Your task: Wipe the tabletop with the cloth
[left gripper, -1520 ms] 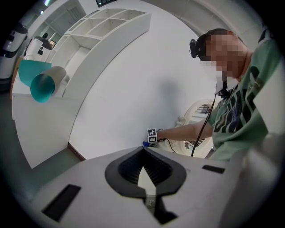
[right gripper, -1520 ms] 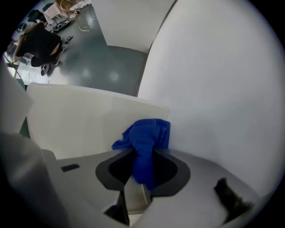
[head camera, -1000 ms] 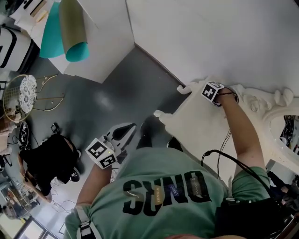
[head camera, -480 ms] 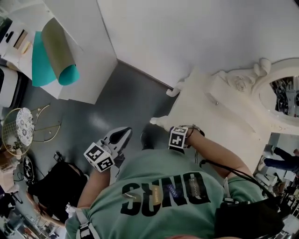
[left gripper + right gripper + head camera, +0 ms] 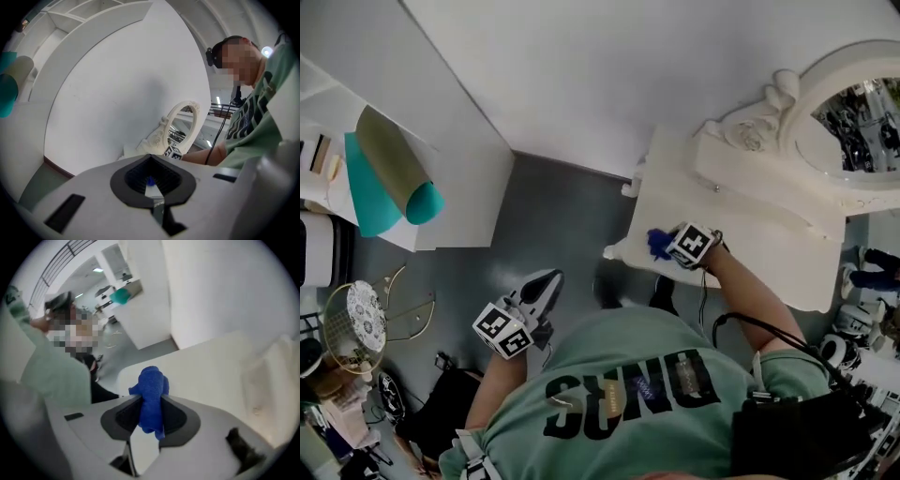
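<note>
Your right gripper is clamped on the blue cloth. The cloth is bunched between the jaws with a wad sticking out past the tips and a tail hanging back. It sits at the front left corner of the white tabletop, tips pointing towards the left edge. Nearly all the bare top lies to the right of that gripper and back towards the mirror. The top's long axis runs left to right along the mirror base, so my read is the next stroke should go right along that axis, not further left, or you run off the edge. I can't tell from either view whether the wad is pressed on the surface or just above it, so check contact before you sweep. Your left gripper is well off the table, down by your side over the grey floor. Its jaws look closed with nothing in them. The right one is the only hand placed to wipe. Watch the carved mirror base on the far side of the stroke.
</note>
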Tool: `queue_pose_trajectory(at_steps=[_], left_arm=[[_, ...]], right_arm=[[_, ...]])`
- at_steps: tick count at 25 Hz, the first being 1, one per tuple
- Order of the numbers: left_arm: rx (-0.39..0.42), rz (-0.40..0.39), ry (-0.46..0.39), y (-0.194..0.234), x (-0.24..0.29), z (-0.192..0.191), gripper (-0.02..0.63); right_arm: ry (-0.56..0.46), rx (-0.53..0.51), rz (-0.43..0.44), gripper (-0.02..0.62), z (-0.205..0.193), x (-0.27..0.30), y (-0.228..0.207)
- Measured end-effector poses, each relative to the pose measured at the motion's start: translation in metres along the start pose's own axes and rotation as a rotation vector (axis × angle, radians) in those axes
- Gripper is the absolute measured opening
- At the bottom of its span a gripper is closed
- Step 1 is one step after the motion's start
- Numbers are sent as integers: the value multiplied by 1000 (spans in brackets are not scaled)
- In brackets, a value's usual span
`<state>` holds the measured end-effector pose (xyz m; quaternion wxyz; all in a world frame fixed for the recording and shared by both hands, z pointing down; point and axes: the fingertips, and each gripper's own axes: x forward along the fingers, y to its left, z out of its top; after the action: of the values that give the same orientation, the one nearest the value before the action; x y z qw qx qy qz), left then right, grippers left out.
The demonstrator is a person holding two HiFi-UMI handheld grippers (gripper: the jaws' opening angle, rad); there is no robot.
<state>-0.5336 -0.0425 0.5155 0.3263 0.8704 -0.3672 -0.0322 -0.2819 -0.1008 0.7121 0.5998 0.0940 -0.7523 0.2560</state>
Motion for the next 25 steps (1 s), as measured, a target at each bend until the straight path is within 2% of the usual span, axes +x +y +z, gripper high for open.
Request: queue_pose_trajectory(at_steps=[1,3,4,6,8,10,14,18,21,25], left_arm=[[3,0,7,-1,0,0,0],[11,0,20,-2,0,1,2],[13,2,25,-2,0,1,2],[12,11,35,1,-1,1,2],[12,23,45,4,-3,0,2],[17,29,51,6,-3,-2,2],[12,36,48,4,-2,-3,2],[16,31,55,0,0,-4,2],[30,22,65,-6,4,-3,1],[42,4,69,-17,10,-3,1]], right_arm=[[-53,34,-113,109,8,-18,-43],[-78,96,-302,109,7,-42,-115],[-66,118,-368,109,3,-46,-142],[-30,135,-435,109,-2,-43,-174],[7,119,-461,107,-1,-31,-185],[38,80,-524,107,3,-24,-190],[77,41,-678,106,9,-27,-200],[158,-82,-879,106,6,-33,-208],[161,-110,-906,104,8,-33,-210],[131,-63,-790,101,0,-30,-199]])
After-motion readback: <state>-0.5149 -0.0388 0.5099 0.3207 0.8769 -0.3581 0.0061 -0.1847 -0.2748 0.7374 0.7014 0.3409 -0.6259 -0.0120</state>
